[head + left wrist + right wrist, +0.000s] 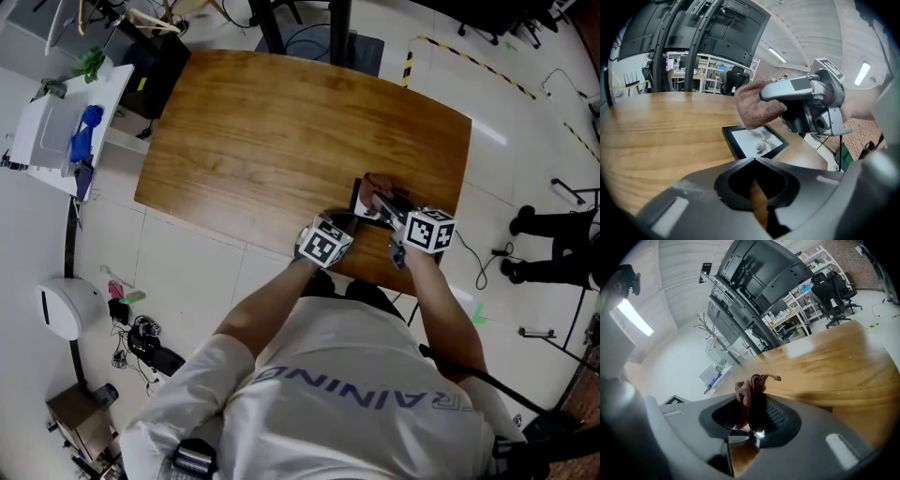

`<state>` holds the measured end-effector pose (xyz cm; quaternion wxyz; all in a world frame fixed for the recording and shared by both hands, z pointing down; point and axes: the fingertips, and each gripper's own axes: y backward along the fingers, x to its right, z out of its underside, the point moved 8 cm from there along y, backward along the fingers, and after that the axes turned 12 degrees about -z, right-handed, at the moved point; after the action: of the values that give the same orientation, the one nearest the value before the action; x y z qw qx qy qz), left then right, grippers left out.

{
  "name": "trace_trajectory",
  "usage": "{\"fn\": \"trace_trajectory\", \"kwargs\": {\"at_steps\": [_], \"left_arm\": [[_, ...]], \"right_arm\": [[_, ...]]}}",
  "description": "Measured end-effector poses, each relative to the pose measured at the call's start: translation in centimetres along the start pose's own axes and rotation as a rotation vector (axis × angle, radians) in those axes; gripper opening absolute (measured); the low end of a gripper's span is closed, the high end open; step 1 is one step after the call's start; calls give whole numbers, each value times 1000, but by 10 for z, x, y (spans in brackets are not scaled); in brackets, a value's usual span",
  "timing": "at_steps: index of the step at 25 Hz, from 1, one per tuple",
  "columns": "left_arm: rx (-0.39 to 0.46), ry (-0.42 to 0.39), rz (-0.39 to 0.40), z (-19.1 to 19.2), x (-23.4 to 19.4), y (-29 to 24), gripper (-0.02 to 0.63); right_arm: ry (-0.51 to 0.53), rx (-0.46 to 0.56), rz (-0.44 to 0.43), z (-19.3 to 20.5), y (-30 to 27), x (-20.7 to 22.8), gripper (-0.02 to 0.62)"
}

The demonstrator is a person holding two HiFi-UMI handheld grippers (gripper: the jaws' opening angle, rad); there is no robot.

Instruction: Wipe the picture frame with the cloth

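Picture frame (754, 142) lies flat on the wooden table (281, 122) near the person's edge, the right gripper (751, 401) pinching a brown cloth (749, 389) over its far side, while the left gripper (755, 161), jaws pressed together on nothing, sits just beside it.

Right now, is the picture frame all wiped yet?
Done: the cloth is picked up, pinched in the right tool. In hand: it hangs over one edge of the picture frame lying on the table; contact is unclear. The left tool is shut, empty. Left: wiping across the glass.
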<state>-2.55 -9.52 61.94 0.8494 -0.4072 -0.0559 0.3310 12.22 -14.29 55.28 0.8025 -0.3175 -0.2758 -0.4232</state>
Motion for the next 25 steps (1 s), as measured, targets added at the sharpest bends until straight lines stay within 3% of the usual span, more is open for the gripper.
{"fn": "trace_trajectory", "kwargs": {"at_steps": [9, 14, 25], "left_arm": [[11, 21, 10, 1, -1, 0, 6], [18, 28, 8, 2, 0, 1, 6], [4, -27, -39, 0, 0, 0, 6]], "right_arm": [[-153, -84, -13, 22, -41, 12, 118], [-249, -101, 56, 31, -45, 25, 118], [-285, -52, 111, 31, -22, 30, 120]]}}
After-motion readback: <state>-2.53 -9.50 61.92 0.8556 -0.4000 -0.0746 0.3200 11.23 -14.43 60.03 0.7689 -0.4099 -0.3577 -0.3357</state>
